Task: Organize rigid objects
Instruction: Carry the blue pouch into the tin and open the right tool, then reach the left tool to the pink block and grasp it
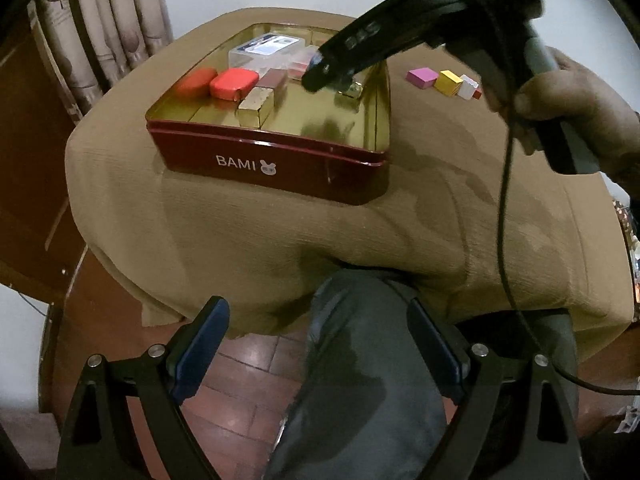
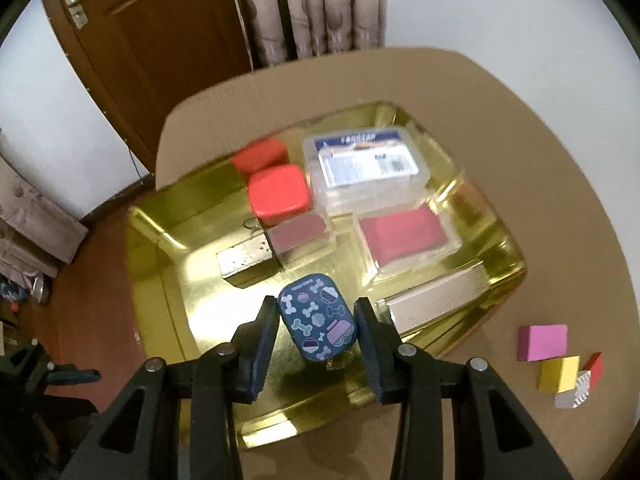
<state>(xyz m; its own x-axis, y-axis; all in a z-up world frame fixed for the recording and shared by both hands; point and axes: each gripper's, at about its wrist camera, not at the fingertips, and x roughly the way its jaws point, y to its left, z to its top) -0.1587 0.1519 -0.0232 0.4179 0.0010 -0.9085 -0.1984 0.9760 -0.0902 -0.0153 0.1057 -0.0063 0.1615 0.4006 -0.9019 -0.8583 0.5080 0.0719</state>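
Between the pads of the right gripper [image 2: 316, 320], over the bare gold floor of the red-walled tin [image 2: 192, 280], hangs the small blue bone-patterned case [image 2: 316, 318], clamped. It sits skewed; released so, it could knock the silver block [image 2: 248, 260]. The left gripper [image 1: 316, 344] gapes empty.

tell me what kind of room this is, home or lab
Most likely a room in a home, not a lab: a wooden door with a metal latch, patterned curtains against a plain wall, reddish floor tiles, and a small table under a tan cloth holding a BAMI tin.
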